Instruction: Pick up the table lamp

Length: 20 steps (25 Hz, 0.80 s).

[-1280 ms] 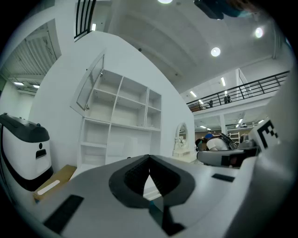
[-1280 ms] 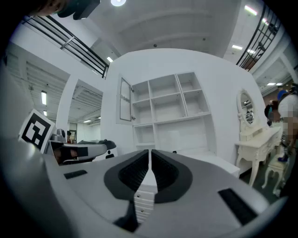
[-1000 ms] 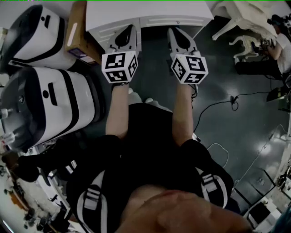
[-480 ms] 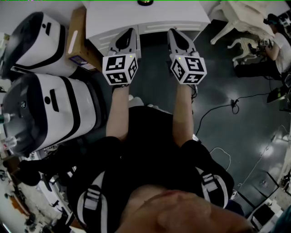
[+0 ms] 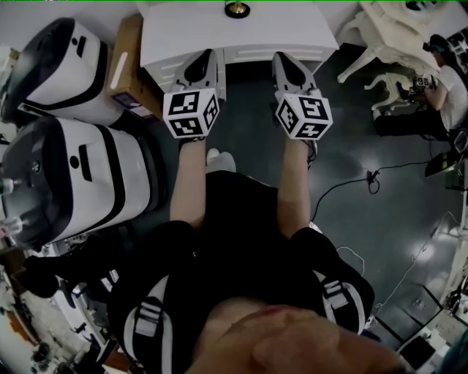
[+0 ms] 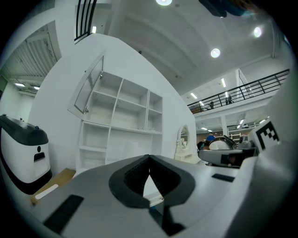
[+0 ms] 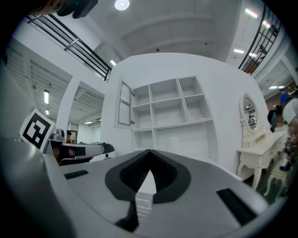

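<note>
As both are held level and side by side ahead of the person's body, the entries run as follows.

1. Left gripper (image 5: 208, 55): jaws closed tip to tip, nothing between the ribbed pads. Marker cube (image 5: 191, 113) at its rear, above a bare forearm.
2. Right gripper (image 5: 282, 58): jaws likewise closed at the tips, holding nothing. It is beside the left gripper and apart from it.
3. Desk (image 5: 183, 33): white, with a drawer front. It stands just beyond both gripper tips in the head view; whether the tips touch its edge cannot be told.
4. Table lamp (image 5: 236, 9): on the far part of the desk, on a line between the two grippers and apart from both. Only a round dark-and-gold foot shows, at the top edge of the head view.
5. Cardboard box (image 5: 126, 55): just left of the desk.
6. Two white-and-black machines (image 5: 73, 175): left of the person, one behind the other.
7. Shelf unit (image 7: 170, 116): white, with open compartments and one glazed door ajar, ahead in both gripper views.
8. Vanity (image 7: 253, 139): white, with an oval mirror, right of the shelf unit.
9. Floor (image 5: 365, 124): dark and glossy, with a cable (image 5: 344, 172) trailing across it.
10. Seated person (image 5: 447, 80): at the far right.
</note>
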### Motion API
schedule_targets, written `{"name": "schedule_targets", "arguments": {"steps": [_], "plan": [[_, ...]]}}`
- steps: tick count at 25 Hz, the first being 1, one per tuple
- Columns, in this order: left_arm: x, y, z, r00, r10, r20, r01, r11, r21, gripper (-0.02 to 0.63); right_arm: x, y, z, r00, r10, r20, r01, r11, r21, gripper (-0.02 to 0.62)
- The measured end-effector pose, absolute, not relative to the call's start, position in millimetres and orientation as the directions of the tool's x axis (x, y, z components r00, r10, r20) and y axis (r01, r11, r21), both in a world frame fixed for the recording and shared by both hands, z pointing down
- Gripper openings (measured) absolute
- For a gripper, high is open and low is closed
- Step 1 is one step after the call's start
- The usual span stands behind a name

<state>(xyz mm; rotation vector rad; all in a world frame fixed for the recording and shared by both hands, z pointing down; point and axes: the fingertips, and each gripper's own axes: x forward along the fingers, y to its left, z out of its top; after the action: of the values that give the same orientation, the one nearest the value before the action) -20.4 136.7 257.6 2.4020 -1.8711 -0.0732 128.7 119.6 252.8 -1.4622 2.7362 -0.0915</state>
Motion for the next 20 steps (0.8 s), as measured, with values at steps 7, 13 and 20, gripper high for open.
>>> {"name": "schedule_targets", "arguments": {"steps": [7, 13, 20], "plan": [[-16, 114, 273, 0.258, -0.965, 0.047, -0.961, -0.251, 0.118, 0.011, 142, 102, 271, -0.528, -0.848, 0.035, -0.848, 0.525, -0.076, 0.018], [-5, 85, 293, 0.28, -0.957, 0.071, -0.955, -0.27, 0.122, 0.009, 161, 74, 293, -0.49, -0.869, 0.063, -0.87, 0.484, -0.094, 0.018], [-7, 40, 286, 0.287, -0.957, 0.039, -0.951, -0.279, 0.134, 0.011, 164, 34, 284, -0.475, -0.879, 0.041, -0.879, 0.471, -0.076, 0.018]]}}
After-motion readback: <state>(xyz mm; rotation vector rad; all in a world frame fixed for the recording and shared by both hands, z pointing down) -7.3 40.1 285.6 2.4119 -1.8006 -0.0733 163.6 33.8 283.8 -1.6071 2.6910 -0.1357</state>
